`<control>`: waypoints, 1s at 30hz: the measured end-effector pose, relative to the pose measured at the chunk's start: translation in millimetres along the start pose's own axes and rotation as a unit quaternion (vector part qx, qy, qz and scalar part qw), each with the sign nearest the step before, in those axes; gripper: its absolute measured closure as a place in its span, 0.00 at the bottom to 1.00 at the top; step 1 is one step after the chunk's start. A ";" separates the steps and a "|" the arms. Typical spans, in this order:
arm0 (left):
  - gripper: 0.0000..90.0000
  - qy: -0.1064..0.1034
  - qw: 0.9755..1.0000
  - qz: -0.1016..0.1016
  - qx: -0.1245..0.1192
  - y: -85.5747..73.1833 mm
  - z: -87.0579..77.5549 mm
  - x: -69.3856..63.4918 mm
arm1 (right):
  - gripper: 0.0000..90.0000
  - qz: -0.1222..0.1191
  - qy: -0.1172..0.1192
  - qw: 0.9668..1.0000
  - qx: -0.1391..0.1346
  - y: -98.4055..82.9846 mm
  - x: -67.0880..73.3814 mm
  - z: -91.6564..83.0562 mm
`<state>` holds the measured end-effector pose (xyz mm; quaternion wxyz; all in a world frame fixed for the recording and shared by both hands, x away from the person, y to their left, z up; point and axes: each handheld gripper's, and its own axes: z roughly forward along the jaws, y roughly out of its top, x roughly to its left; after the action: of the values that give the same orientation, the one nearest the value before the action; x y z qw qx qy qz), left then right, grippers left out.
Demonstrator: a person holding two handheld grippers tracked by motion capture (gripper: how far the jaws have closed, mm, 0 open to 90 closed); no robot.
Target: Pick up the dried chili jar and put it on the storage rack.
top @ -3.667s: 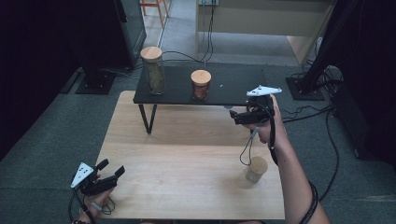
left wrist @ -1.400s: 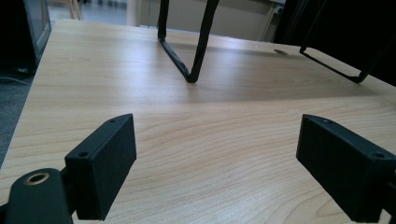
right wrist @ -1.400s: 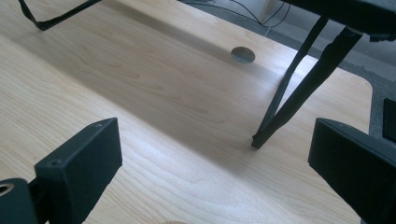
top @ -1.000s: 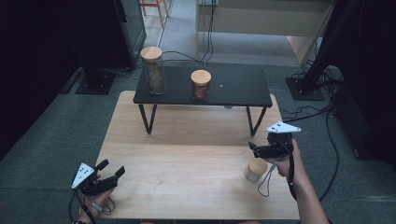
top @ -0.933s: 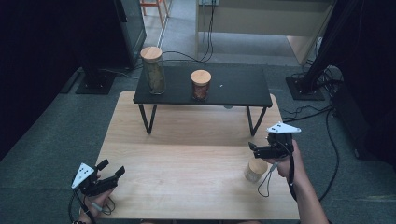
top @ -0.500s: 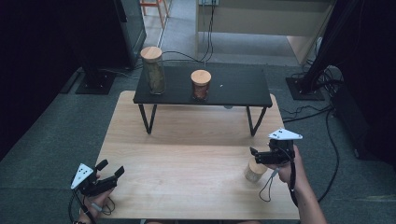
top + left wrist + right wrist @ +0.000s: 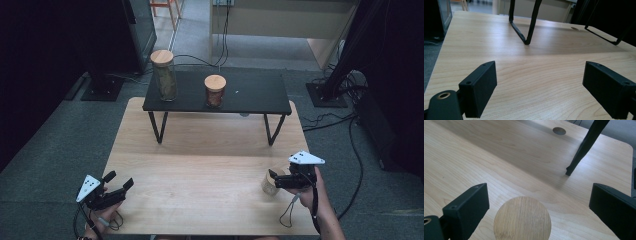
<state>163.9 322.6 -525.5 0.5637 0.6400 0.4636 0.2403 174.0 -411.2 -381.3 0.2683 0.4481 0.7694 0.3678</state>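
Observation:
A small jar with a round wooden lid (image 7: 522, 218) stands on the light wooden table (image 7: 200, 150) near its front right corner (image 7: 268, 187). My right gripper (image 7: 274, 180) hangs just above and beside it, pointing left. In the right gripper view my right gripper (image 7: 539, 202) is open, its jaws wide apart with the lid low between them and no pad touching it. My left gripper (image 7: 119, 180) rests at the front left corner, also open. In the left gripper view nothing but bare tabletop lies between the jaws of my left gripper (image 7: 540, 75).
A low black shelf (image 7: 250, 95) on thin metal legs stands across the back of the table. On it are a tall jar (image 7: 164, 75) and a short jar (image 7: 215, 91), both with wooden lids. One shelf leg (image 7: 584, 150) stands beyond the lid.
My right gripper has come down from beside the shelf toward the front right and sunk to the small jar. The left gripper has stayed put.

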 end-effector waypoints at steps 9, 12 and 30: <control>0.14 0.000 1.000 0.003 0.002 0.7 0.2 -0.5 | 0.03 0.001 0.001 1.000 -0.004 -19.0 2.0 -2.0; 0.14 0.000 1.000 0.002 0.002 0.5 0.1 -0.5 | 0.03 -0.001 0.003 1.000 -0.005 -26.5 2.9 -1.6; 0.14 0.000 1.000 0.002 0.002 0.7 0.2 -0.4 | 0.03 0.001 0.000 1.000 -0.001 -55.4 11.6 3.1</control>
<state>164.1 322.2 -524.8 0.5617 0.6422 0.4629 0.2404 143.8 -418.0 -428.7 0.2686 0.4482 0.7686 0.3690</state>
